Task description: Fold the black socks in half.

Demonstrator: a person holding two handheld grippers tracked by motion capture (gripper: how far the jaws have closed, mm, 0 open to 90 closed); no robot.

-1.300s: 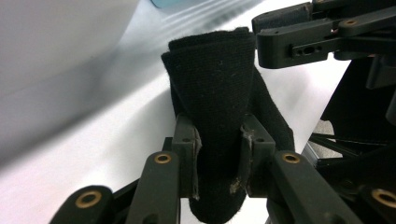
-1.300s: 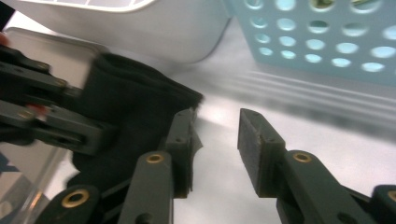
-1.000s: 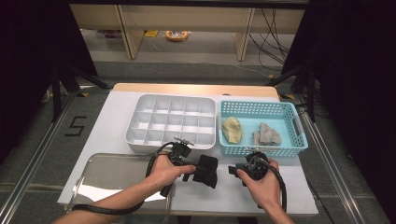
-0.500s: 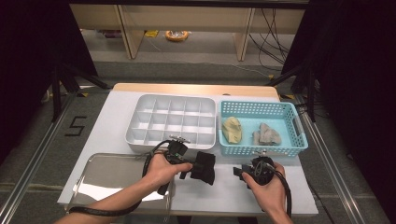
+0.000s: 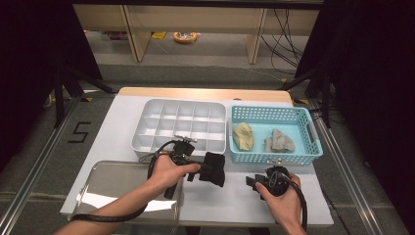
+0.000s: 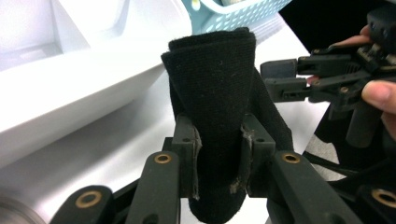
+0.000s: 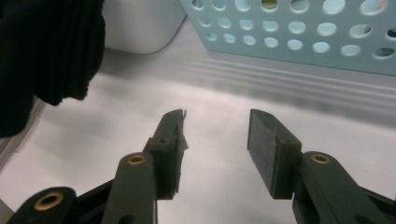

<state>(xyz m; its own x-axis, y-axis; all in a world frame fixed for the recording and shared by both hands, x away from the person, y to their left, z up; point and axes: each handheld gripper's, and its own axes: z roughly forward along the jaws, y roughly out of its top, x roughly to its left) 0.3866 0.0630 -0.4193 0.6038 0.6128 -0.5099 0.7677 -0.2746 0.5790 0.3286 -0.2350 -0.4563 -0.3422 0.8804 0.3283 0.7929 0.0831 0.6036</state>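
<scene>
I keep the left gripper [image 6: 219, 154] clamped on the folded black cloth [image 6: 215, 98], lifted off the table [image 5: 117, 122], while the right gripper [image 7: 215, 140], its jaws just opened wide and empty, stands clear.

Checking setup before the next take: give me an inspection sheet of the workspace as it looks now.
Surface: white table, bare in front of the bins.
Job's things: folded black cloth, clamped in the left gripper and lifted off the table.
Clutter: white compartment tray, its cells empty; blue basket holding a yellow cloth and a grey cloth; metal tray at the front left.
Grippers: left shut on the cloth; right gripper open with nothing between the jaws, which have just been opening.
Cables: a black cable trails from the left gripper.
Surroundings: wooden shelving behind the table; dark curtains at both sides.
</scene>
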